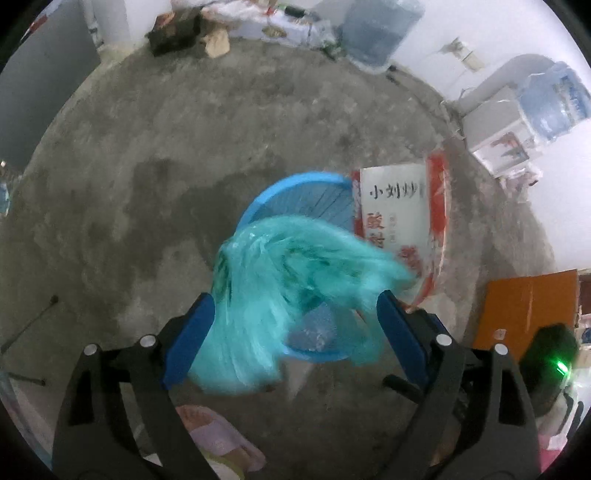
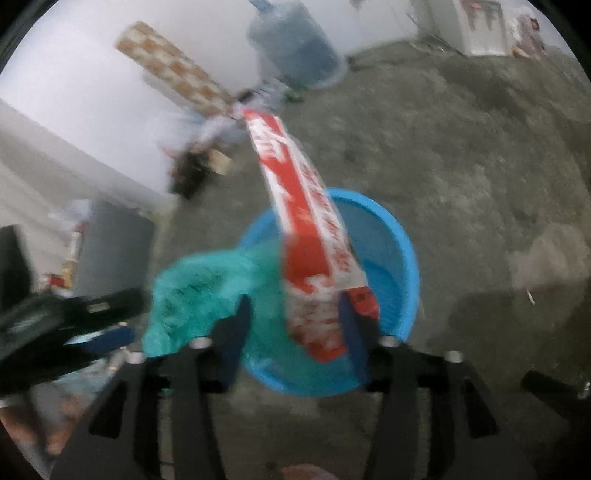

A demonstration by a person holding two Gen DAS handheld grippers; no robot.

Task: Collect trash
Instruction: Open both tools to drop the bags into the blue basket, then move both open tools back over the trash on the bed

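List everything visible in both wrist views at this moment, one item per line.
basket: 1, blue, on the concrete floor
plastic bag: 1, teal, over the basket's near side, between the left fingers
box: 1, red and white, tilted over the basket
water jugs: 2, bluish, by the wall
cardboard: 1, orange, right of the basket
left gripper: open
right gripper: around the box, grip blurred

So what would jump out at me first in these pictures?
Probably the bright teal plastic bag, billowing between the wide-open fingers of the left gripper, just above a blue bin on the grey concrete floor. Next, the red-and-white box tilted over that bin, between the right gripper's fingers.
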